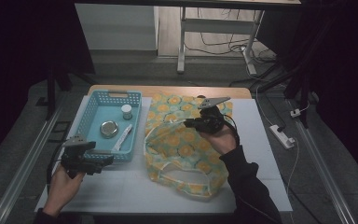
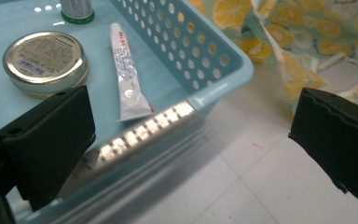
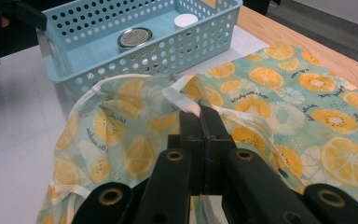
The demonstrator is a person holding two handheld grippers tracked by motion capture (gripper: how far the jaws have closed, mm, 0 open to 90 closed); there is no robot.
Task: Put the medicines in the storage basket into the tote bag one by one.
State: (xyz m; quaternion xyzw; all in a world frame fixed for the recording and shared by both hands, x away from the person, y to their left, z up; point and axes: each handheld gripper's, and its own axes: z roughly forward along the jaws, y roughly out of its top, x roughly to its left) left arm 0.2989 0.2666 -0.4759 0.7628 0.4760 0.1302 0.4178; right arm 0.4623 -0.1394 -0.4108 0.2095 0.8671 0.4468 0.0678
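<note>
Orange-slice print on pale green cloth marks the fabric bag (image 1: 182,149), which lies on the white table (image 1: 261,154) just right of centre, its mouth gaping toward nine o'clock and its tape handles trailing toward six o'clock. In the high view the right gripper (image 1: 192,123) sits over the bag's upper edge, at about twelve o'clock from the bag's middle. In the right gripper view the right gripper's jaws stand pressed together, pinching a fold of the bag's rim (image 3: 186,95) near a white tape handle, and the cloth is lifted there so the opening holds its shape.

At nine o'clock from the bag stands a light blue perforated basket (image 1: 89,112), just beside the cloth; whether the two touch is hard to say from above. Inside it lie a round metal-lidded tin (image 1: 109,129), a small white-capped bottle (image 1: 127,111) at roughly one o'clock from the tin, and a white tube (image 1: 123,136) at about four o'clock from the tin, lying along the basket's right wall.

The left gripper (image 1: 105,161) hovers at the basket's near edge, around seven o'clock from the basket's centre. In the left gripper view the left gripper's jaws stand wide apart with nothing between them; the basket's near corner (image 2: 223,79) and the tube (image 2: 128,74) show past the left-hand jaw, bare table past the right-hand one.
</note>
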